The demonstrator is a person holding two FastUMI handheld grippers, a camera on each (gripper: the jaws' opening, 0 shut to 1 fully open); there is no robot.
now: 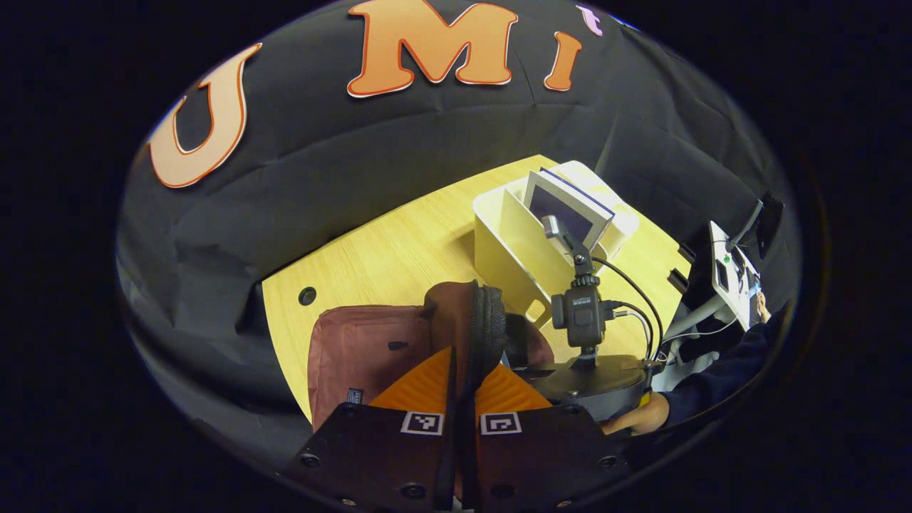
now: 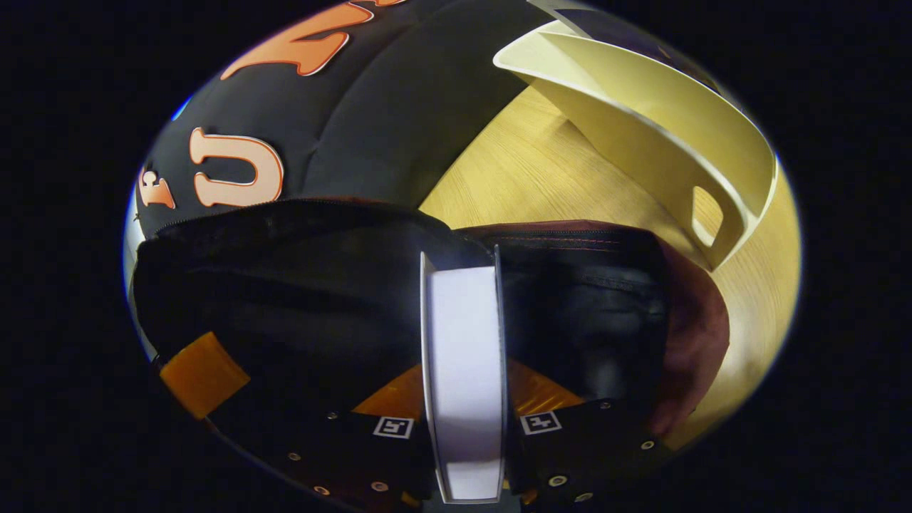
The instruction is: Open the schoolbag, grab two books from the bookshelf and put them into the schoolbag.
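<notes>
The maroon schoolbag (image 1: 360, 349) lies on the wooden table, its mouth held up. My left gripper (image 1: 467, 363) is shut on the bag's black padded rim (image 1: 484, 320). In the right gripper view, my right gripper (image 2: 463, 370) is shut on a white book (image 2: 464, 335), held edge-on over the bag's dark open inside (image 2: 299, 285). The cream bookshelf (image 1: 509, 249) stands just behind the bag with another book (image 1: 570, 210) leaning in it. The same bookshelf (image 2: 641, 121) rises at the upper right of the right gripper view. The right gripper's body and camera (image 1: 581, 320) hang above the bag's mouth.
The table (image 1: 399, 249) has a round cable hole (image 1: 307, 295) near its left edge. A person's hand (image 1: 641, 417) and dark sleeve (image 1: 719, 385) hold the right gripper. A white and black stand (image 1: 727, 271) sits past the table's right end.
</notes>
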